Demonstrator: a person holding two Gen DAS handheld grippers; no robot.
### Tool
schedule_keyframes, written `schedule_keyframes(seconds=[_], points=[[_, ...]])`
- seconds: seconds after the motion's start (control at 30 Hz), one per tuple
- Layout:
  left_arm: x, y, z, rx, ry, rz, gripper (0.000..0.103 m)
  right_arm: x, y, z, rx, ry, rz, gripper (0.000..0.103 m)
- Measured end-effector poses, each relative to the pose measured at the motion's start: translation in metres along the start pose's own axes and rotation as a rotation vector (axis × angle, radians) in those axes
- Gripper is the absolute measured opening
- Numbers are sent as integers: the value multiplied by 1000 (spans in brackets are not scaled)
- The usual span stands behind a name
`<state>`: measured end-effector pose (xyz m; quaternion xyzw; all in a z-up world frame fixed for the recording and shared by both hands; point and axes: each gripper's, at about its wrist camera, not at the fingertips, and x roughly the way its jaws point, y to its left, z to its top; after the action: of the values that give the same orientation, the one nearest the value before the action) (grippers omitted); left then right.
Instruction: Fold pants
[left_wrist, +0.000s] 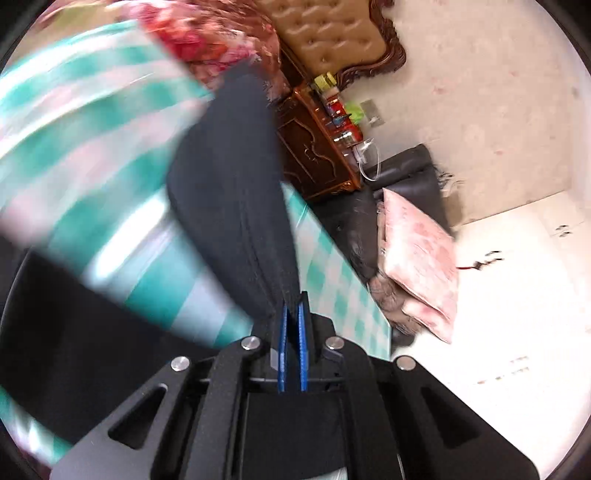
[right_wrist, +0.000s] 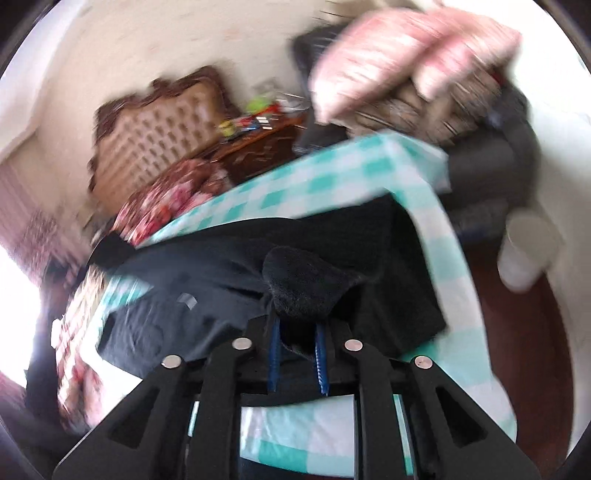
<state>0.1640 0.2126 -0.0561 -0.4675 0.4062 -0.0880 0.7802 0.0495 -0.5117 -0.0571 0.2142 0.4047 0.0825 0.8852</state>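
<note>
Pants (right_wrist: 280, 254): black, spread on the checked desk (right_wrist: 325, 177) (blurred).
Left claw (left_wrist: 293, 314): clamped on a lifted fold of the pants.
Right claw (right_wrist: 298, 332): narrow, pinching a bunched fold.
</note>
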Motion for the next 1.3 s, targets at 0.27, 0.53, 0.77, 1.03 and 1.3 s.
schedule_keyframes(seconds=[0.27,0.53,0.77,1.03,1.3], points=[[-7,98,-147,-19,42,100,6,9,-62,-51,427,23,-16,54],[-5,103,-144,-23,37,106,33,4,-57,-80,572,-50,67,63],[-7,58,-155,284,-76,492,55,8,-42,-61,526,-60,74,63],[42,-12,-136,831,-165,938,75,19,-34,-59,515,-35,65,73],[4,-5,-53,664,-217,745,26,19,-30,-60,504,-23,38,75]])
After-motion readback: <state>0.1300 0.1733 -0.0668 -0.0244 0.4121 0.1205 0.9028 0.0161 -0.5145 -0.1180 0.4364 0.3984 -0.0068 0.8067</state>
